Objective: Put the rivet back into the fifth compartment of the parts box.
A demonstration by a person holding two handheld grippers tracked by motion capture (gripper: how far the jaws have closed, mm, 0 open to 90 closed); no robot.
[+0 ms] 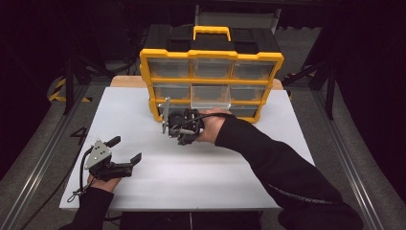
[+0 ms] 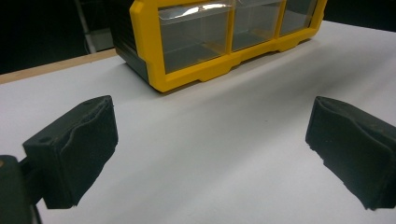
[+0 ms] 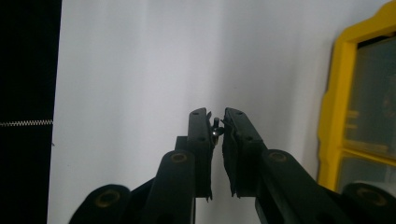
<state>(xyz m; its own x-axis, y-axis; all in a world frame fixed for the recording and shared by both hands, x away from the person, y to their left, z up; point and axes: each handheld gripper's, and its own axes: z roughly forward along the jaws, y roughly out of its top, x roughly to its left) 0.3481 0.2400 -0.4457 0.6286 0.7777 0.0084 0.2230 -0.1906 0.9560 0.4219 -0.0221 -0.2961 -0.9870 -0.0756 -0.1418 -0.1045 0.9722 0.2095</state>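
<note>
A yellow and black parts organizer with clear drawers stands upright at the back of the white table. In front of its lower left corner my right gripper hangs above the table, pointing left. In the right gripper view my right gripper is shut on a small dark metal piece, like a screw, pinched near the jaw tips. My left gripper rests near the table's front left, open. In the left gripper view my left gripper has nothing between its black pads.
The organizer sits just beyond the left gripper's jaws; its yellow frame lines the right edge of the right gripper view. A bottom-row drawer looks pulled partly out. Dark floor and metal rails surround the table.
</note>
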